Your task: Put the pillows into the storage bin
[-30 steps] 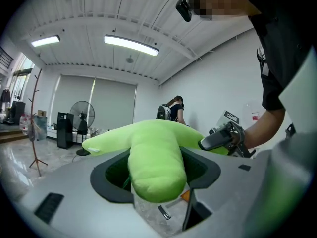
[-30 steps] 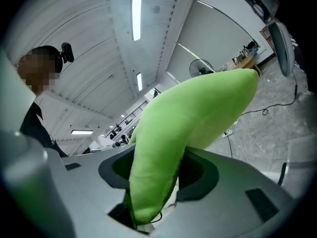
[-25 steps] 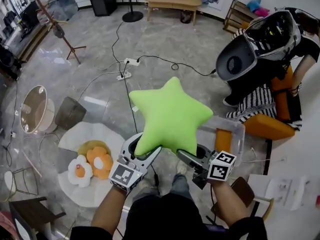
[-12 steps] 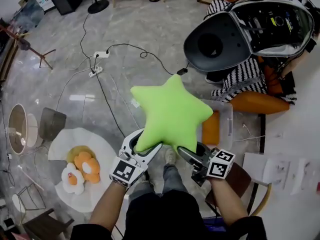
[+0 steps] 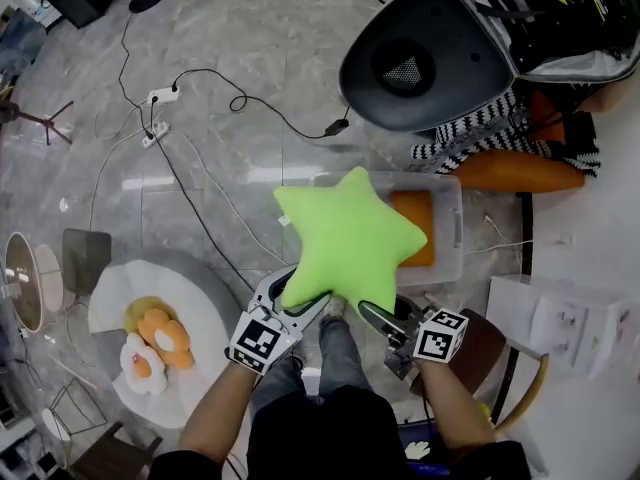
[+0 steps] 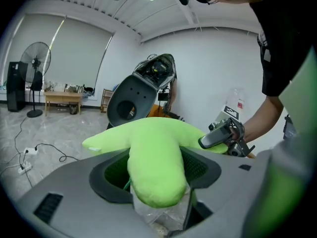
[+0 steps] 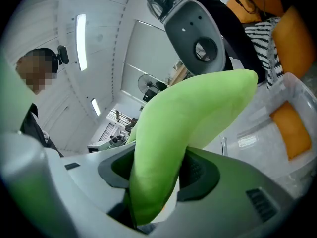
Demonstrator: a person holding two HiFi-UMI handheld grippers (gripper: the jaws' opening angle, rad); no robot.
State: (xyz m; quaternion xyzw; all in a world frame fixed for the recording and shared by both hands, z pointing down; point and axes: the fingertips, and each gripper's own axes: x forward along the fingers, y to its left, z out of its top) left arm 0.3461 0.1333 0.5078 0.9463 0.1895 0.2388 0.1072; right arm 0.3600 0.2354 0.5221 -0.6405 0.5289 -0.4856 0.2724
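Left gripper (image 5: 298, 300), right gripper (image 5: 380, 315) each pinch 1 arm of star pillow (image 5: 348, 240); storage bin (image 5: 457, 230) just ahead, beneath pillow, nearer right gripper.

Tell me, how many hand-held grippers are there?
2: the left hand-held gripper grips the green star pillow by its lower-left arm; the right hand-held gripper grips its lower-right arm.

Black short-sleeved top (image 5: 330, 440), grey trousers (image 5: 335, 356). Left tool (image 5: 297, 295) and right tool (image 5: 392, 315) have pale grey shells; behind each sits a black-and-white marker cube (image 5: 254, 341).
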